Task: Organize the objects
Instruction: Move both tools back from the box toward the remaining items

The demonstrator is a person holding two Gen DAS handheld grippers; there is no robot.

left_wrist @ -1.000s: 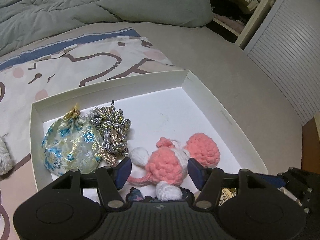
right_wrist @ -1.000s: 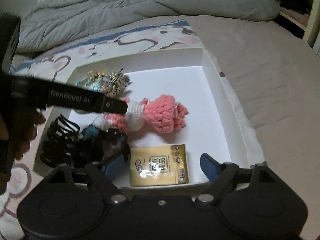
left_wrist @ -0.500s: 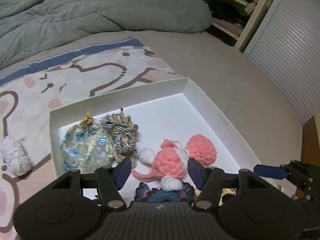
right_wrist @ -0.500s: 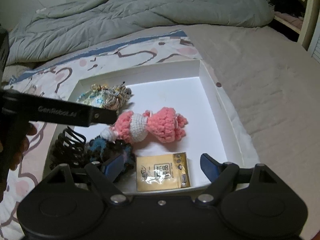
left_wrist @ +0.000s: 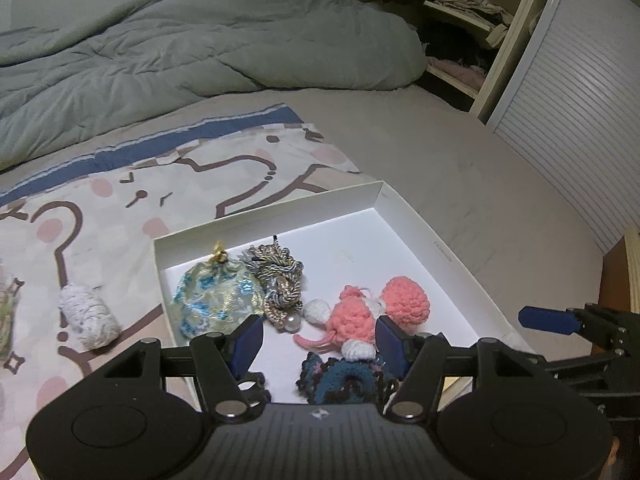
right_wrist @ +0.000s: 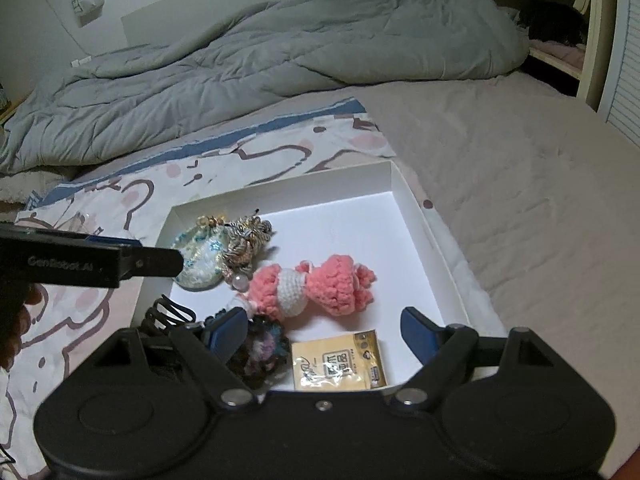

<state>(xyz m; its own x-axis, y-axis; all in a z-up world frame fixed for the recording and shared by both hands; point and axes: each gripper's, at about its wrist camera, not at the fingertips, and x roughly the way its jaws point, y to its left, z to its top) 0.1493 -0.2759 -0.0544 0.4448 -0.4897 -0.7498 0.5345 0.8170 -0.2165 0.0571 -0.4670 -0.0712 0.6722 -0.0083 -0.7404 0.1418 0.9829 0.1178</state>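
While both grippers hang above the white box [left_wrist: 434, 240] on the bed, neither one holds anything: the left gripper [left_wrist: 318, 340] has its jaws partly spread with nothing between them, and the right gripper [right_wrist: 324, 328] stands wide and empty.

One object lies outside the box, a small white fluffy piece [left_wrist: 88, 316] on the patterned sheet [left_wrist: 100, 208], just beside the box's left wall. It looks soft and very light, so it will likely squash under the pads and not slip. A grip across its middle seems best.

Inside the box rest the pink crochet toy [right_wrist: 316, 284], the brocade pouch [left_wrist: 214, 300], the cord tassel [left_wrist: 278, 280] and the yellow packet [right_wrist: 338, 360].
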